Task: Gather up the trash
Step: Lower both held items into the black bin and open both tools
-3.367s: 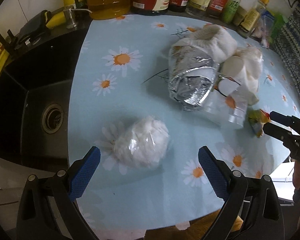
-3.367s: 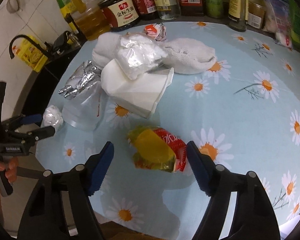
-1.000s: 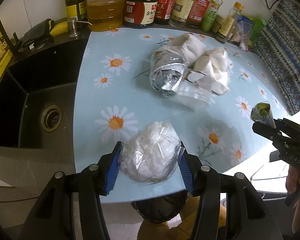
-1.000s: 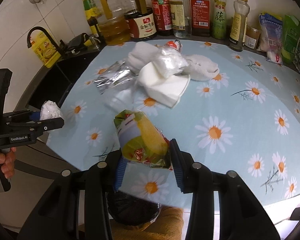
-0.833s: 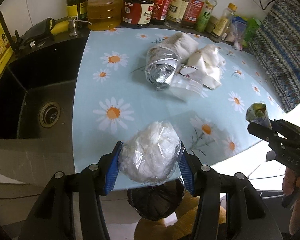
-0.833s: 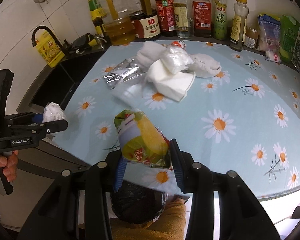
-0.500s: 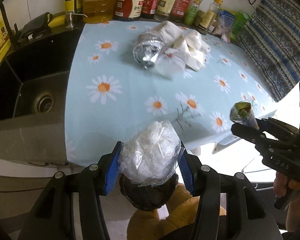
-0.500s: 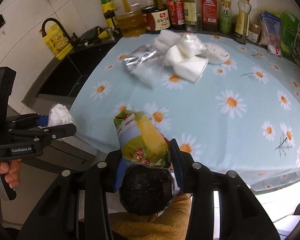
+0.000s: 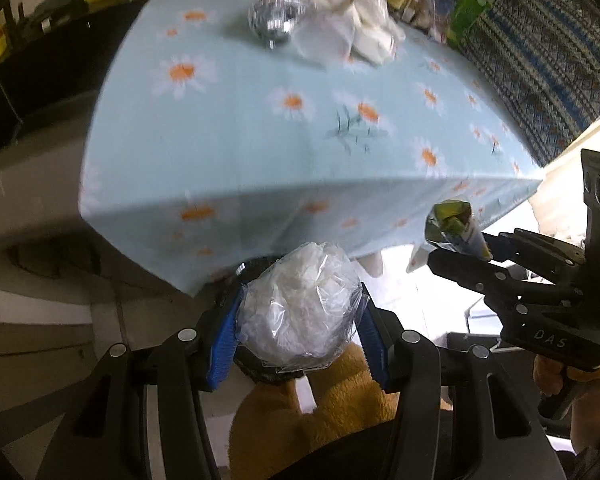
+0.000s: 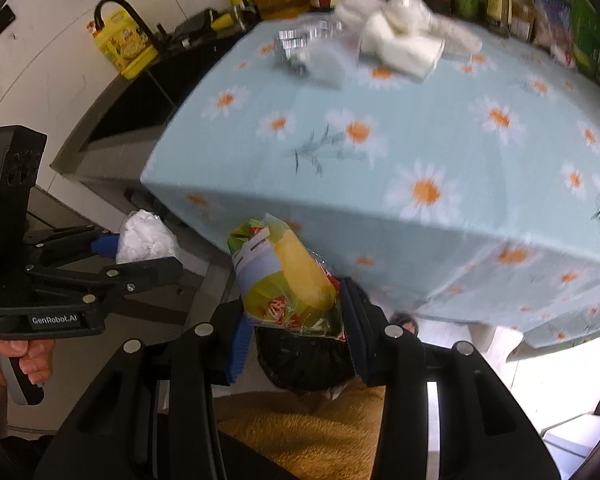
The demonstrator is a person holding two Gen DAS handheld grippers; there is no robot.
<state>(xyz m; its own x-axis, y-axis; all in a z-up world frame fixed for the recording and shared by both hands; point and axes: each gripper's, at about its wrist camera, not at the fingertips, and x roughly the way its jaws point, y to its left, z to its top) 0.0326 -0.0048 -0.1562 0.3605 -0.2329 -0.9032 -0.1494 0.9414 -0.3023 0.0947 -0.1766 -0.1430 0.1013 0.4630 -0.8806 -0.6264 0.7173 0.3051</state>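
Left gripper (image 9: 298,334) clamped on a clear bag of white scraps (image 9: 300,312), right gripper (image 10: 294,330) clamped on a yellow snack wrapper (image 10: 288,276), both off the near edge of the daisy tablecloth (image 10: 420,128) above a black bin bag (image 10: 304,360), foil and white wrappers (image 10: 400,36) near the table's far edge

At frame centre, the right gripper (image 10: 296,320) clamps a yellow snack wrapper (image 10: 286,276) above a black-lined bin (image 10: 304,364).

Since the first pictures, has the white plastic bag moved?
Yes. The white plastic bag lay on the daisy tablecloth; now the left gripper holds it off the near edge, below table level, above a black bin.
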